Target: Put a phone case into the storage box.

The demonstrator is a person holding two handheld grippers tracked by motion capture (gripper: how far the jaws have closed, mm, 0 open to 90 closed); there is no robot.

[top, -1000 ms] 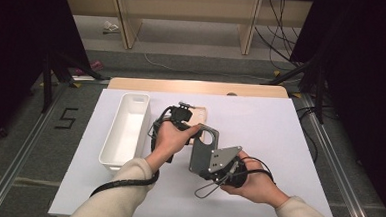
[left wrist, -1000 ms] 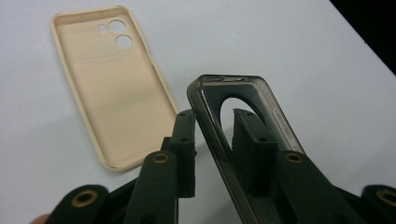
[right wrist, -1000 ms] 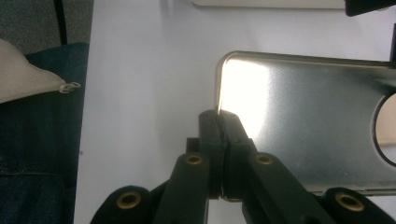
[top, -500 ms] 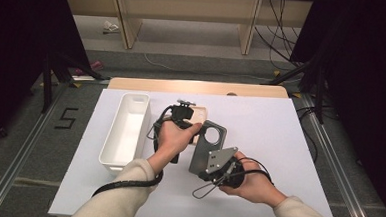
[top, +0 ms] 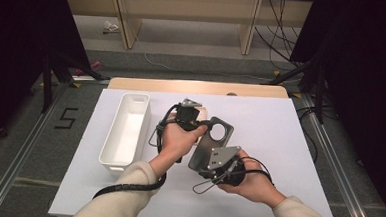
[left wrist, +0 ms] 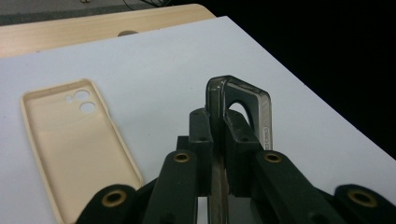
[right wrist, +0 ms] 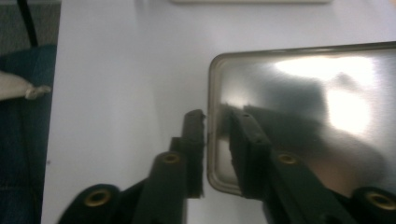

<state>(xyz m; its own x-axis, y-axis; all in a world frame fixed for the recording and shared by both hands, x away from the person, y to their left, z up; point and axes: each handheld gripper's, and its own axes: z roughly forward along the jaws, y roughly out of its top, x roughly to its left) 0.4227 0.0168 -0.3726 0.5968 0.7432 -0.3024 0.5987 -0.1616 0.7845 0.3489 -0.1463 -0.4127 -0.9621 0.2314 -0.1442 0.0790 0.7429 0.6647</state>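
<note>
While handing over smoked clear phone case (top: 210,142), lifted above white table (top: 280,123) | left gripper (left wrist: 217,135): clamped on camera-cutout end | right gripper (right wrist: 215,140): jaws just been opening, astride lower rim, pads barely off | advice: hold left clamp, withdraw right straight back | beside: beige case (left wrist: 74,140), white bin (top: 127,130).

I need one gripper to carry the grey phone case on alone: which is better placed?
Left, probably. The left gripper is clamped on the grey phone case at its camera-hole end. The right gripper straddles the other edge, its jaws just opened and its fingers barely touching it.
</note>
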